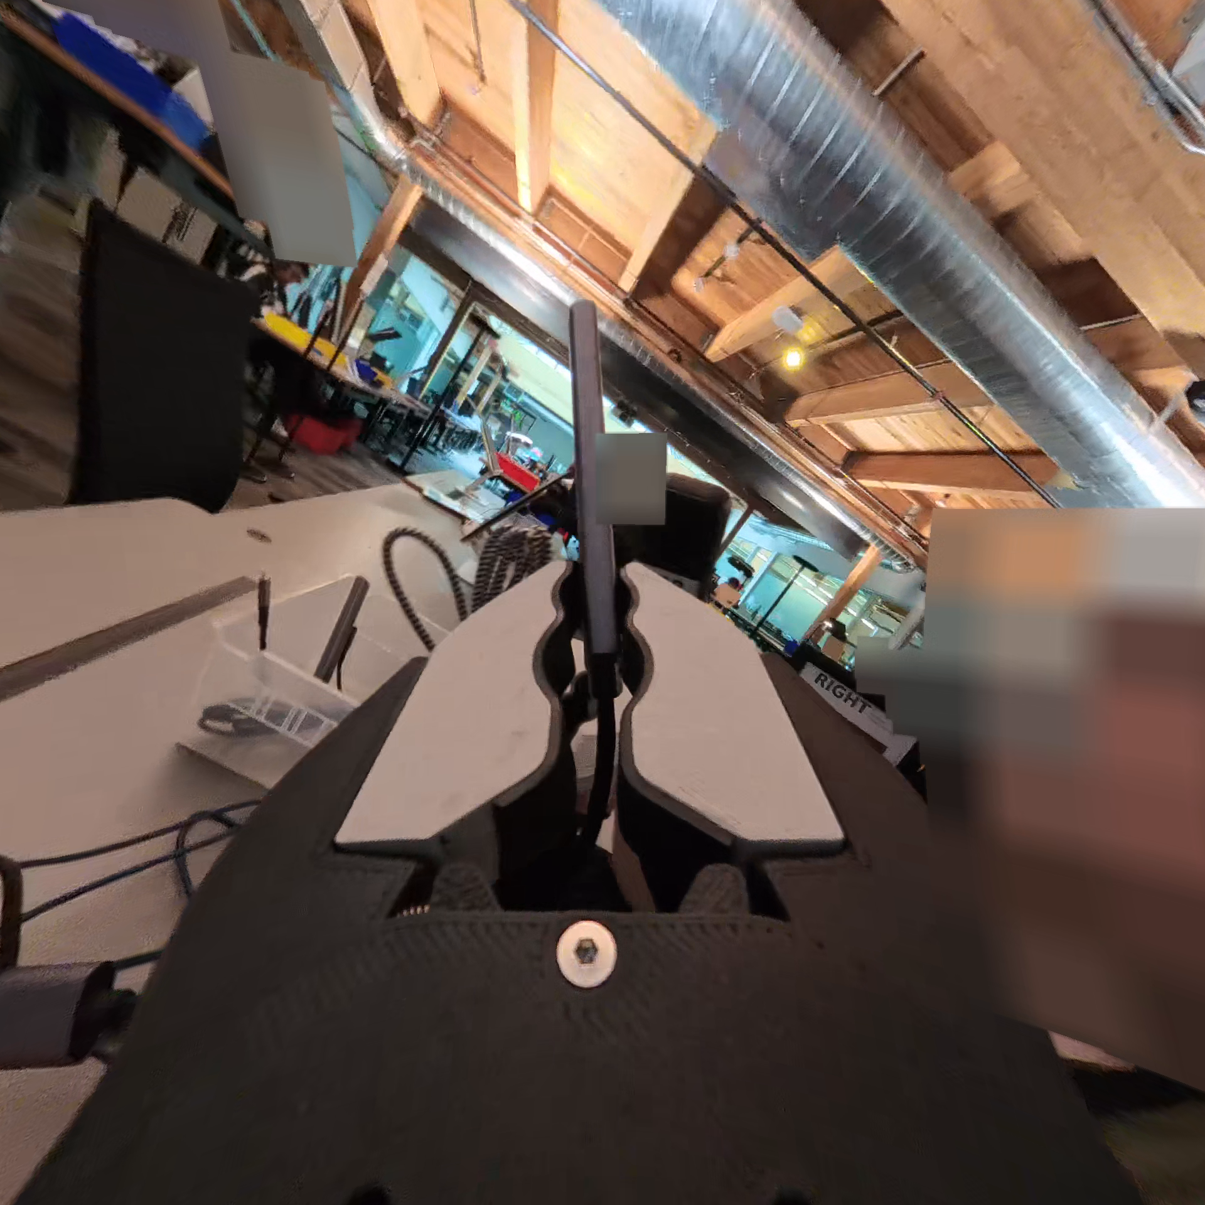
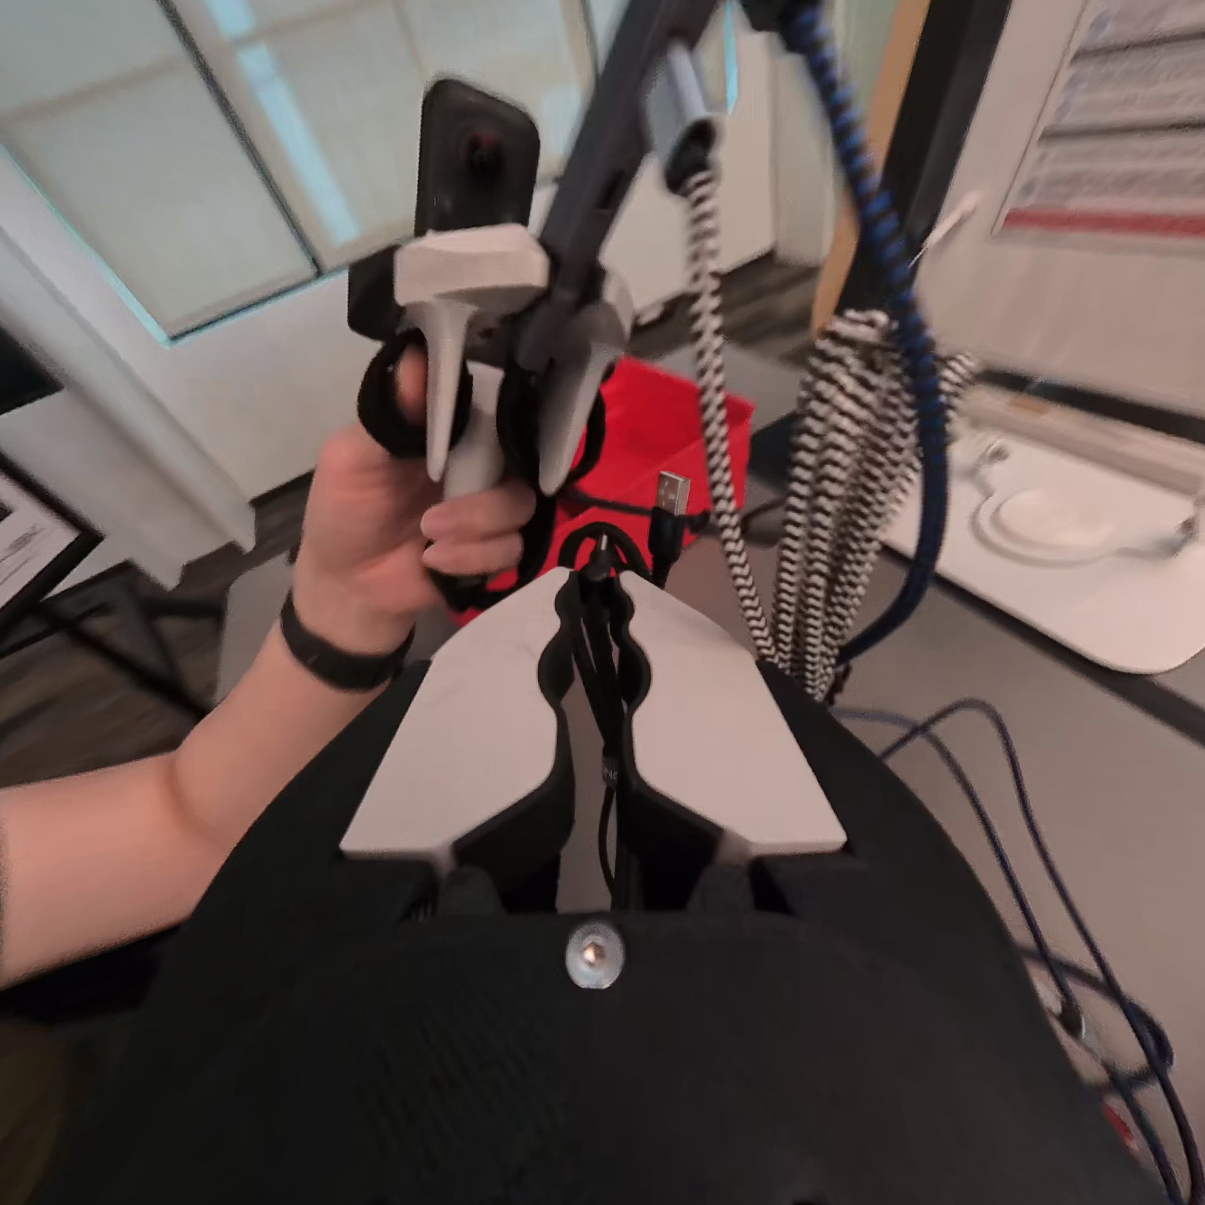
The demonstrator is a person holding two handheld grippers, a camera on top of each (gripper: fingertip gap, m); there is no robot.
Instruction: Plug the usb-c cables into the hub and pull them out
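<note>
Hub (image 1: 592,482), a slim dark grey bar, stands upright between the closed-in fingers of the left hand-held gripper (image 1: 593,580), lifted well above the white table (image 1: 130,567) and edge-on to the camera, with a short black lead hanging from its lower end. In the right wrist view the same hub (image 2: 587,163) slants up out of the left hand-held gripper (image 2: 502,479), which a person's hand (image 2: 385,521) grips. The right hand-held gripper (image 2: 595,577) has its fingers pinched on a black usb-c cable (image 2: 603,678), whose plug tip pokes out just beyond them. A clear plastic bin (image 1: 274,704) sits on the table. Another black cable's flat metal plug (image 2: 671,495) stands just beside the pinched tip.
</note>
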